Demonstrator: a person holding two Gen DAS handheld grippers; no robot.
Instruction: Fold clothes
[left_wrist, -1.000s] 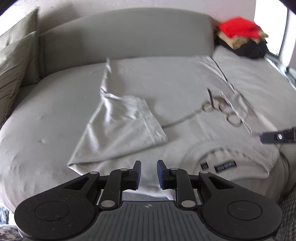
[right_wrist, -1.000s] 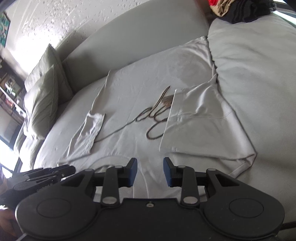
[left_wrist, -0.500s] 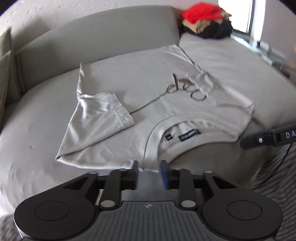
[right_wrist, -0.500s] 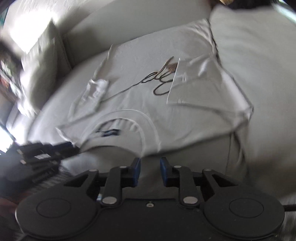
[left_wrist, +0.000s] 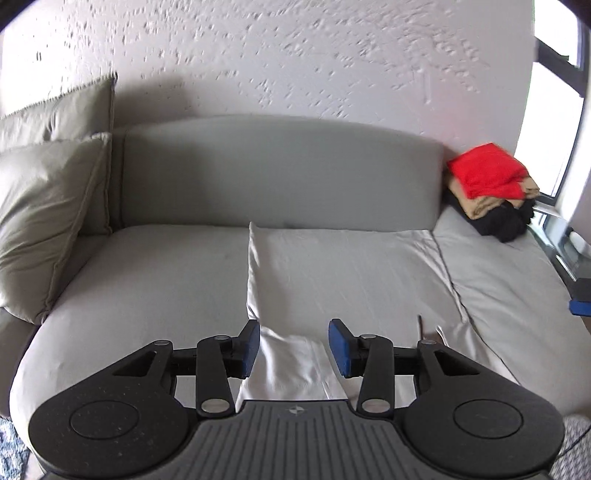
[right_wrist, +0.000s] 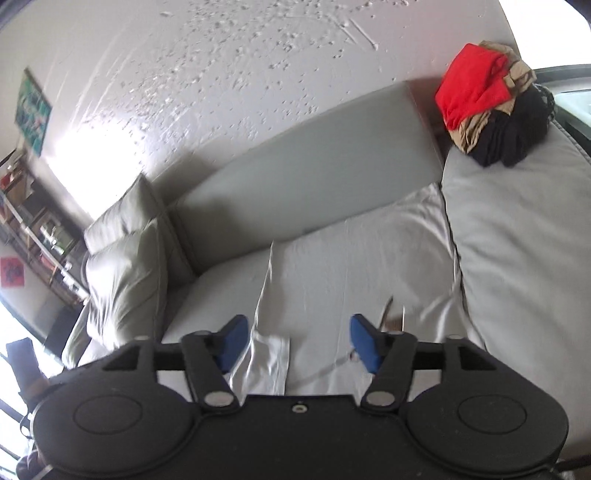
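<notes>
Left wrist view: the left gripper (left_wrist: 294, 347) is spread wide, its blue pads apart and holding nothing. The shirt (left_wrist: 343, 280) lies flat on the sofa (left_wrist: 147, 280) seat ahead, pale grey on grey, so its far edge is hard to separate from the cushion. A folded-in sleeve (left_wrist: 291, 365) shows between the fingers, its near end cut off by the gripper body. The collar and the shirt's near edge are hidden under the gripper. Only the tip of the dark print (left_wrist: 421, 326) is visible. A pile (left_wrist: 491, 188) of red, tan and black clothes sits at the sofa's far right corner. Two pillows (left_wrist: 44, 206) lean at the left, partly cropped.

Right wrist view: the right gripper (right_wrist: 299, 341) is also wide open and empty. The shirt (right_wrist: 354, 266) lies ahead, with the sleeve (right_wrist: 269, 362) beside the left finger and its lower part covered by the gripper. The print (right_wrist: 386, 314) is blurred and mostly hidden. The pile (right_wrist: 487, 99) sits top right, and the pillows (right_wrist: 122, 266) are at the left.
</notes>
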